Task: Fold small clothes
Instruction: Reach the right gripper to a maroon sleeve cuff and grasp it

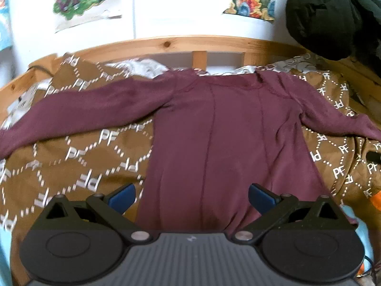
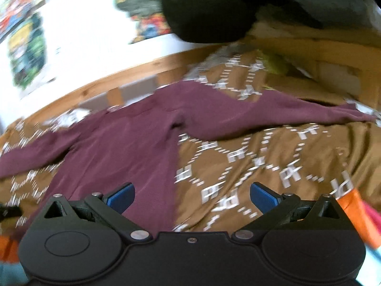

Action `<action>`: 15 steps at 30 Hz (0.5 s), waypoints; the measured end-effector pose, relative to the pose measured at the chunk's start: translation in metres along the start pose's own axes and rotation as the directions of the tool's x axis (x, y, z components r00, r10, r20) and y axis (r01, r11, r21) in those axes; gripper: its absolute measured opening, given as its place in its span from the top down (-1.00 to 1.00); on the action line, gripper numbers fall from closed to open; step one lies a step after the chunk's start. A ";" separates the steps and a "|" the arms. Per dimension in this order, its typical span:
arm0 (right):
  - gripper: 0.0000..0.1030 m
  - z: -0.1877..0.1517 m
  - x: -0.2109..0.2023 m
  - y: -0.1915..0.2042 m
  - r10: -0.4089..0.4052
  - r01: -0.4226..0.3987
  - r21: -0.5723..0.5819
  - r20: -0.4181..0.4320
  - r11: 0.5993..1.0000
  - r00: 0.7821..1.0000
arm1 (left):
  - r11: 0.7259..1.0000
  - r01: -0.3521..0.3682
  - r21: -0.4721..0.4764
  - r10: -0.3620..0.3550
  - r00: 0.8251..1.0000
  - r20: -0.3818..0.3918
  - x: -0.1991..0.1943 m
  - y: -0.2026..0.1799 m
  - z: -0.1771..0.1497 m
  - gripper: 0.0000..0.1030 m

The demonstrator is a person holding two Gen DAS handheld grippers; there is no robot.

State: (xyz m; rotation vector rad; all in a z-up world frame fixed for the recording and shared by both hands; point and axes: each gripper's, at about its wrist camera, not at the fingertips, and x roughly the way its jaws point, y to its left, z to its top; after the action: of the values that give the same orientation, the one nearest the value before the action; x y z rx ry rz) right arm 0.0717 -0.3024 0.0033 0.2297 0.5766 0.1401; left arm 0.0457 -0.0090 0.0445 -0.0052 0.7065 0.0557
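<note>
Maroon long-sleeved knit top [image 1: 214, 128], spread flat on the bed, both sleeves outstretched, hem nearest the cameras

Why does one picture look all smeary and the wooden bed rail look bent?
Right wrist view: motion blur smears the brown blanket pattern and the wall posters. Left wrist view: sharper, only slightly smeared at left, so the maroon top shows its seams. Both views: the fisheye lens bows the wooden rail, and the white wall glares brightly.
</note>
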 end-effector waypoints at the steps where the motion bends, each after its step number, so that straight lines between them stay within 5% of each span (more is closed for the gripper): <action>1: -0.99 0.007 0.005 -0.010 -0.015 0.015 0.039 -0.003 0.999 1.000 | 1.000 0.004 0.012 -0.004 1.000 0.001 0.000 -0.002 0.005 -0.99; 10: -0.99 0.061 0.029 -0.101 -0.151 0.116 0.294 0.100 0.949 0.984 | 0.993 0.019 0.113 -0.020 1.000 0.012 0.004 -0.033 0.062 -0.99; 15: -0.99 0.066 0.024 -0.121 -0.262 0.221 0.200 0.210 0.954 0.942 | 0.994 0.042 0.097 -0.042 0.999 -0.003 0.020 -0.059 0.067 -0.99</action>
State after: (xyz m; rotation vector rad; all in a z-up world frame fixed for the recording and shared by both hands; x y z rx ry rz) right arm 0.1358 -0.4266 0.0137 0.3379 0.3762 -0.1770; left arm 0.1079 -0.0651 0.0816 0.0729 0.7090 -0.0194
